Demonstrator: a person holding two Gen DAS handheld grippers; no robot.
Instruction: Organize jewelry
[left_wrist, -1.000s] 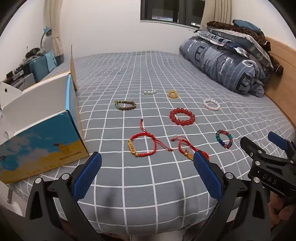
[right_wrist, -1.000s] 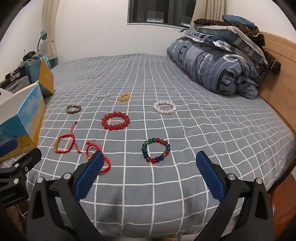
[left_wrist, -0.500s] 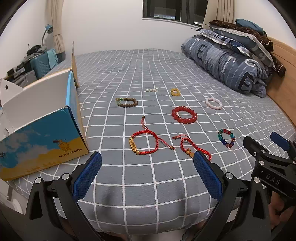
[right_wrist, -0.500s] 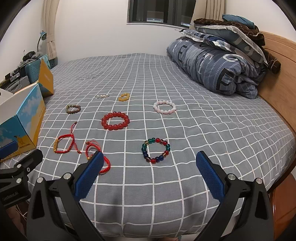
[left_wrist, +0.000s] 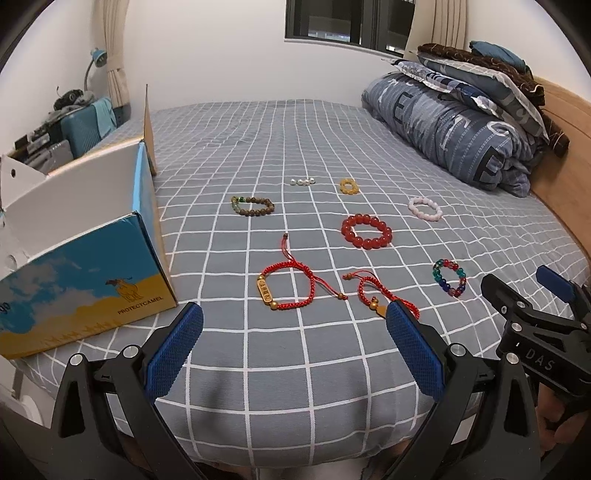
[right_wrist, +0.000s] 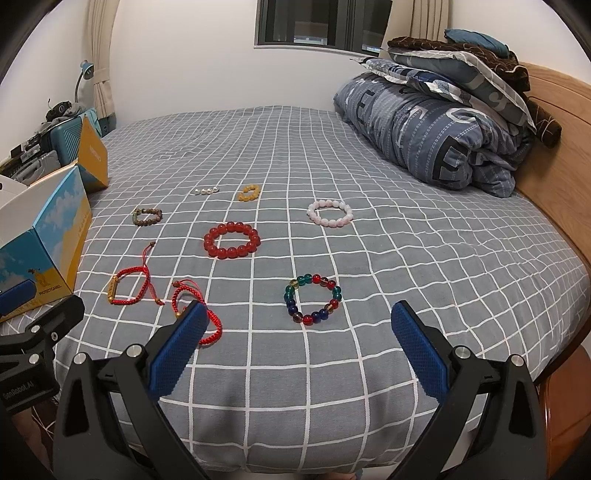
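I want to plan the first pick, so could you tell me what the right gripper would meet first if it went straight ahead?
Probably the multicoloured bead bracelet: it lies on the bed straight ahead of the open right gripper. Depth is unclear.

Both wrist views look low across the bed (left_wrist: 258, 369) from its near edge, side by side, sharing the bracelets.

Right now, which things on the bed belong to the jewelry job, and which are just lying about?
For the job:
red beads
pink beads
mixed beads
brown beads
yellow ring
pearls
two cord bracelets
box

Lying about:
duvet
suitcase
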